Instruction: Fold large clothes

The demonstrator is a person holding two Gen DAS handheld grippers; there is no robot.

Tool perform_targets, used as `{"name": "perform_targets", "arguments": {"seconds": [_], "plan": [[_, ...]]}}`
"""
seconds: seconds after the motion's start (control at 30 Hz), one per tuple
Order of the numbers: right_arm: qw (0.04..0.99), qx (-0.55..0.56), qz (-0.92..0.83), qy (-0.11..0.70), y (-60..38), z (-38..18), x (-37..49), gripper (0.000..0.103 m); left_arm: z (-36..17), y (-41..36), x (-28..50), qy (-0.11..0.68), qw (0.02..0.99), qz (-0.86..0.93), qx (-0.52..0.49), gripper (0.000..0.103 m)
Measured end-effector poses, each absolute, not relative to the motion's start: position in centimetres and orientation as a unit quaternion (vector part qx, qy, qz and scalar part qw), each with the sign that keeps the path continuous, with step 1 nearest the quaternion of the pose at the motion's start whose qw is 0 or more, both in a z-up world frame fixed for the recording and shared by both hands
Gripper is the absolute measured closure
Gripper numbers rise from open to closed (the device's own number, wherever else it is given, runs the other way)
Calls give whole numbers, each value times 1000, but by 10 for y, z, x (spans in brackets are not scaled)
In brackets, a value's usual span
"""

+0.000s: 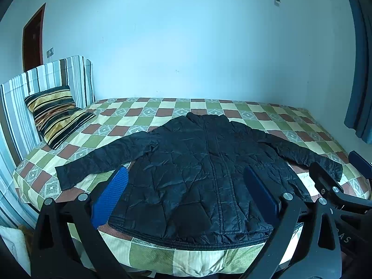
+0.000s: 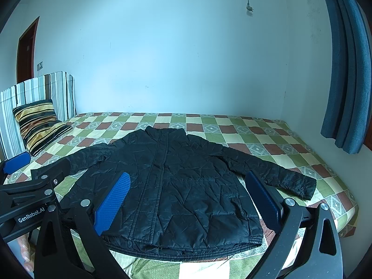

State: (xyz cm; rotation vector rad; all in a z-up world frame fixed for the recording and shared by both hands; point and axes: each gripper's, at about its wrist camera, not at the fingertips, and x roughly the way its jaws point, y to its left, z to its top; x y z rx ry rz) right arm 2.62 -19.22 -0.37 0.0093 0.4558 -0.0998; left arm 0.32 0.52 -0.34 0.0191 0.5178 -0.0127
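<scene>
Fingertips (image 2: 24,247) beneath left gripper (image 2: 16,162), right wrist view only.

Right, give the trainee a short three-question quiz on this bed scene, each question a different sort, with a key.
1. True or false: the black jacket lies spread flat on the checkered bedspread with both sleeves out to the sides.
2. Multiple choice: the striped pillow sits (A) on the jacket, (B) at the head of the bed against the striped headboard, (C) on the floor.
3. Fill in: the left gripper and the right gripper both have their jaws ____, holding nothing.

Key: 1 true; 2 B; 3 open.
</scene>
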Motion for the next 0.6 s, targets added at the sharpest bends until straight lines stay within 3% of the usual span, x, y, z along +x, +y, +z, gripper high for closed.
{"name": "perform_targets", "arguments": {"seconds": [0.6], "plan": [[973,4,-50,226,-190,-5,27,5,-4,6,2,255,967,-6,10,4]]}}
